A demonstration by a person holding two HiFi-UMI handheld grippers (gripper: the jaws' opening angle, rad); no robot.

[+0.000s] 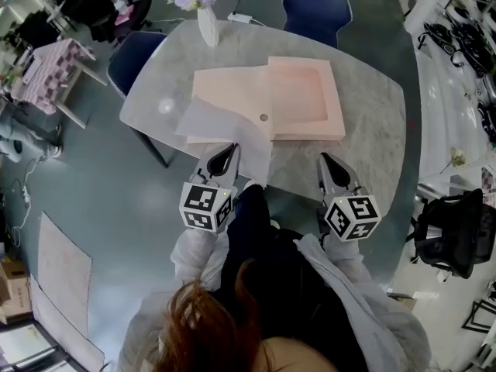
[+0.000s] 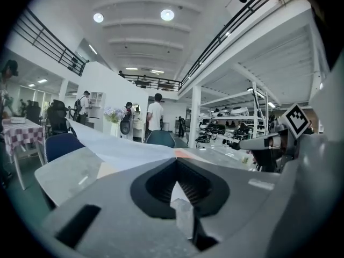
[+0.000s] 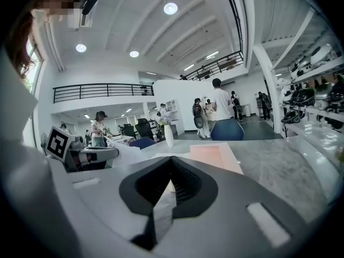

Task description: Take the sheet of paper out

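Seen from above, a pale marbled desk [image 1: 372,122] with rounded corners stretches away ahead of both pairs of jaws. Two blue chairs [image 1: 318,6] stand at its far side, well beyond the jaws.

A large pale pink folder [image 1: 298,99] lies flat on the middle of the desk, just ahead of the jaws. It has a wide left flap and a thicker right half. A small round fastener [image 1: 263,118] sits near its front edge.

The sheet of paper [image 1: 221,126], white-grey, spreads from the left jaws out over the folder's near left corner. Its near edge reaches back to the desk's rim between the two grippers. Whether any part is tucked inside the folder cannot be told.

A white vase of lilac flowers [image 1: 208,23] stands at the far edge of the desk, well ahead of the left jaws.

The left gripper [image 1: 230,149] has its jaws pressed together, pinching the sheet of paper at its near part. In the left gripper view the paper fans out ahead and to the left from the jaw tips.

The right gripper [image 1: 324,158] is at the desk's near edge, beside the folder's right corner. Its jaws are pressed together with nothing between them.
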